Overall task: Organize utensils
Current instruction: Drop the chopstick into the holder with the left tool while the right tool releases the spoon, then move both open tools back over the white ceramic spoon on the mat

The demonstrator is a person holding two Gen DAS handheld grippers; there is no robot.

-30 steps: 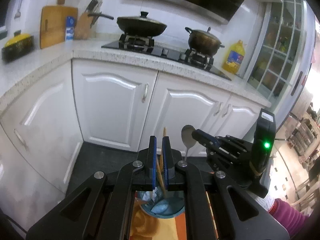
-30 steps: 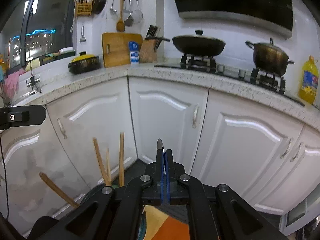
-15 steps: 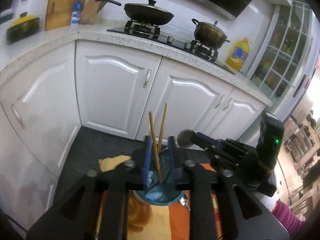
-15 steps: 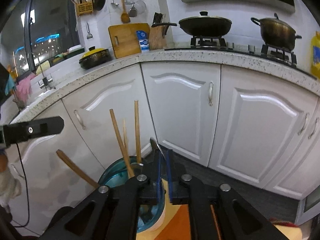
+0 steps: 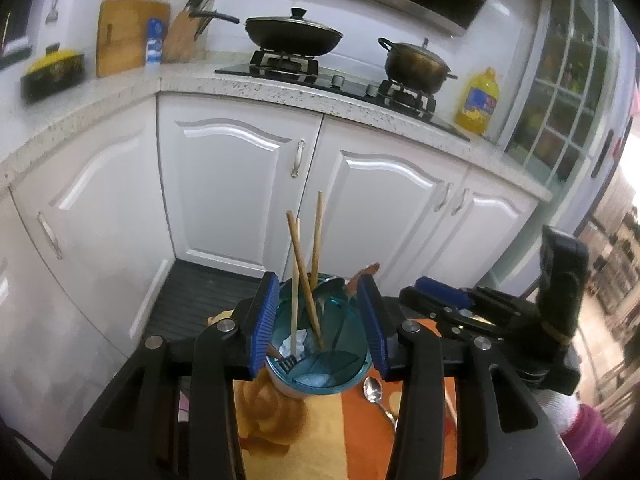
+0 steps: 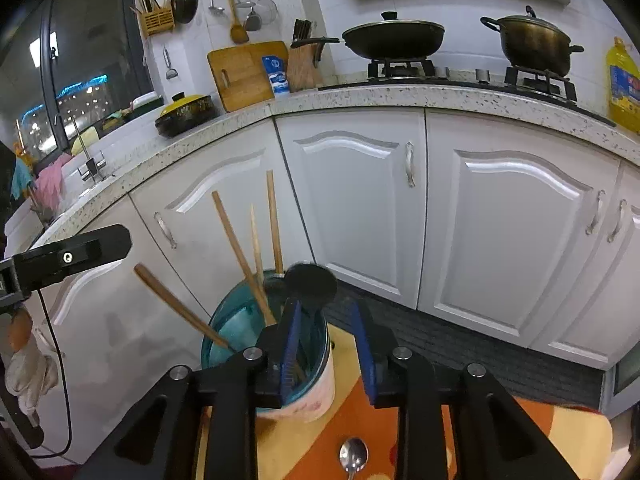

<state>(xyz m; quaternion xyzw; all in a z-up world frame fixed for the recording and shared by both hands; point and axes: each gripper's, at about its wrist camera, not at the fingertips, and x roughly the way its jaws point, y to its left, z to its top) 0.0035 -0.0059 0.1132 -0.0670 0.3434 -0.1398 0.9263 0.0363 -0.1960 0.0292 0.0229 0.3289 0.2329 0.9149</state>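
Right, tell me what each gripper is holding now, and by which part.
Nothing. Both the left gripper and the right gripper are open; the chopsticks and spoon stand loose in the cup.

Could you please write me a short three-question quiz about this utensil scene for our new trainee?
1. True or false: both the left gripper and the right gripper are open.
2. Where does the metal spoon lie?
A. inside the teal cup
B. on the orange cloth
C. on the stove
3. Fill in: the chopsticks stand in the ____.

Key: 1 true; 2 B; 3 teal cup.
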